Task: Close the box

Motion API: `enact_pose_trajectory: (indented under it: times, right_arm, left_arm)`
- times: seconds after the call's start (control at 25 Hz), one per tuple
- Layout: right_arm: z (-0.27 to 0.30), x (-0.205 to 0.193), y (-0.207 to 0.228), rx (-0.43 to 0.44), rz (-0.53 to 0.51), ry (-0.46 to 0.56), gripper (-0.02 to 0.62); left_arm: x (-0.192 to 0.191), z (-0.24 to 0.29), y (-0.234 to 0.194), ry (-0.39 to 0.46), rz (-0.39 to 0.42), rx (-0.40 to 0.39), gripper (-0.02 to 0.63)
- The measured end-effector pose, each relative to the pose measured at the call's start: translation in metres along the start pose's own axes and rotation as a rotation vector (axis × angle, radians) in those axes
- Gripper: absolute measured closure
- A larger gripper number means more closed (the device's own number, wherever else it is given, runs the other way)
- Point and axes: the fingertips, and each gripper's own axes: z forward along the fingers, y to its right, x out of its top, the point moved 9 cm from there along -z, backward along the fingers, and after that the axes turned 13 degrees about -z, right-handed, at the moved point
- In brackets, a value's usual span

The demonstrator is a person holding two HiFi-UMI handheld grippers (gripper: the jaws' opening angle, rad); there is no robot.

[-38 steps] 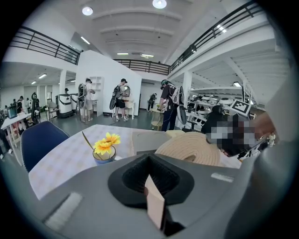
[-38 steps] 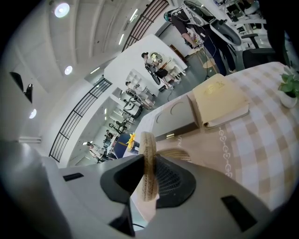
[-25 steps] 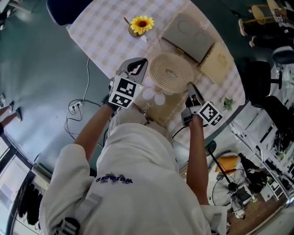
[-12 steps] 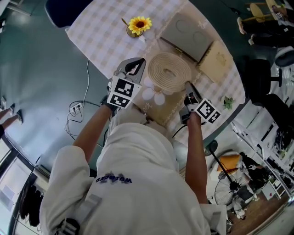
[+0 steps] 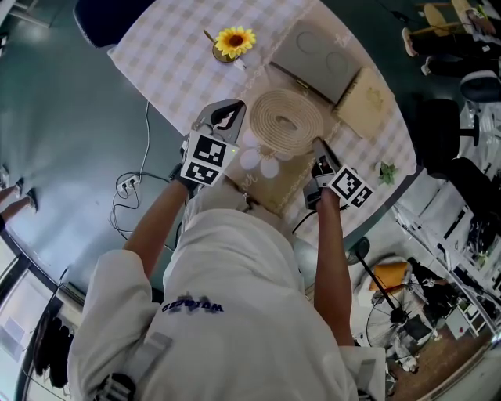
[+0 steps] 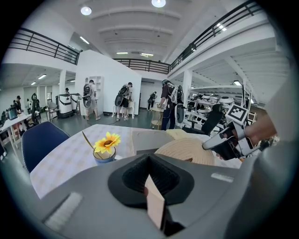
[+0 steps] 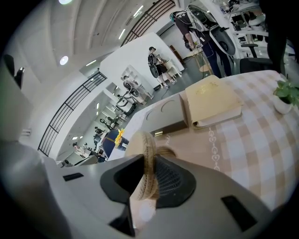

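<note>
A brown box [image 5: 270, 184] with white flower print sits at the table's near edge, and a round woven lid [image 5: 288, 121] rests on top of it. My left gripper [image 5: 227, 117] is at the lid's left side, shut on a thin beige flap [image 6: 155, 207] of the box. At the lid's right side, my right gripper [image 5: 319, 145] is shut on the woven rim [image 7: 149, 154], which stands on edge between its jaws. The left gripper view shows the lid [image 6: 189, 149] with the right gripper [image 6: 210, 144] beside it.
On the checked tablecloth beyond the box lie a grey flat case [image 5: 317, 55] and a beige book [image 5: 366, 102]. A sunflower pot [image 5: 232, 39] stands far left and a small green plant [image 5: 386, 172] at the right edge. A blue chair [image 5: 102, 12] is behind the table.
The right gripper has shifted slightly toward the lid, still holding the woven rim. The left gripper has stayed in place on the flap.
</note>
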Motion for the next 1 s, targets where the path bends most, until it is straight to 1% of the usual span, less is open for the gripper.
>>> enact_pose_trajectory:
  times: [1.0]
  right_arm:
    - [0.006, -0.012, 0.011, -0.054, -0.007, -0.017, 0.519]
  left_arm:
    - [-0.008, 0.000, 0.003, -0.022, -0.003, -0.009, 0.604]
